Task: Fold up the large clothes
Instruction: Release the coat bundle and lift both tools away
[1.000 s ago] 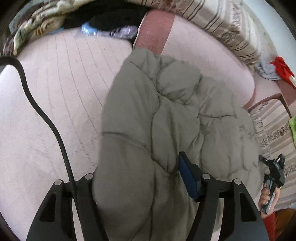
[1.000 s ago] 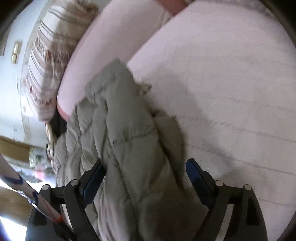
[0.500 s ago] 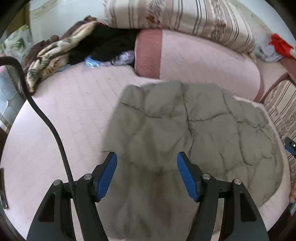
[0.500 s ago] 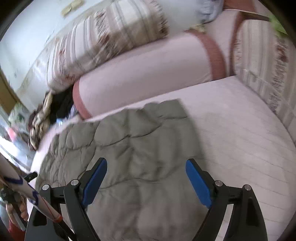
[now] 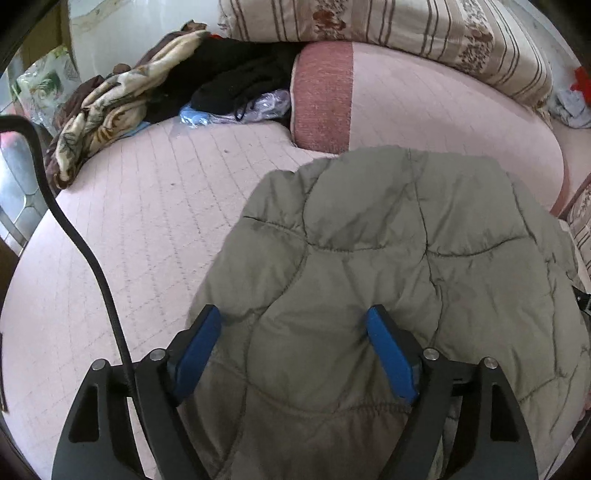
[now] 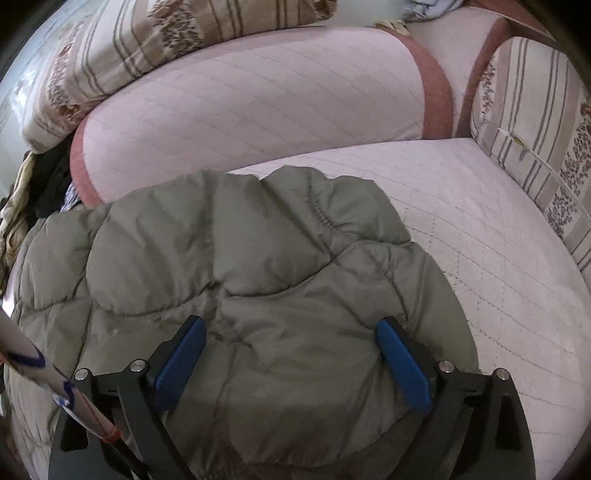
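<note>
A large olive-green quilted jacket [image 5: 388,266] lies folded on the pink quilted seat [image 5: 140,221] of a sofa. It also fills the lower middle of the right wrist view [image 6: 240,266]. My left gripper [image 5: 295,350] is open, its blue pads either side of the jacket's near edge, just above the fabric. My right gripper [image 6: 291,362] is open too, over the jacket's near right part, with nothing held between its pads.
A pink bolster cushion [image 5: 424,110] and striped floral back cushions [image 5: 388,29] stand behind the jacket. A pile of black and patterned clothes [image 5: 155,85] lies at the far left. A striped armrest [image 6: 535,122] bounds the seat on the right. A black cable [image 5: 74,229] crosses the left.
Both grippers have pulled back and levelled out. The left gripper let go of the jacket, which now lies flat on the seat instead of hanging bunched between its jaws.
</note>
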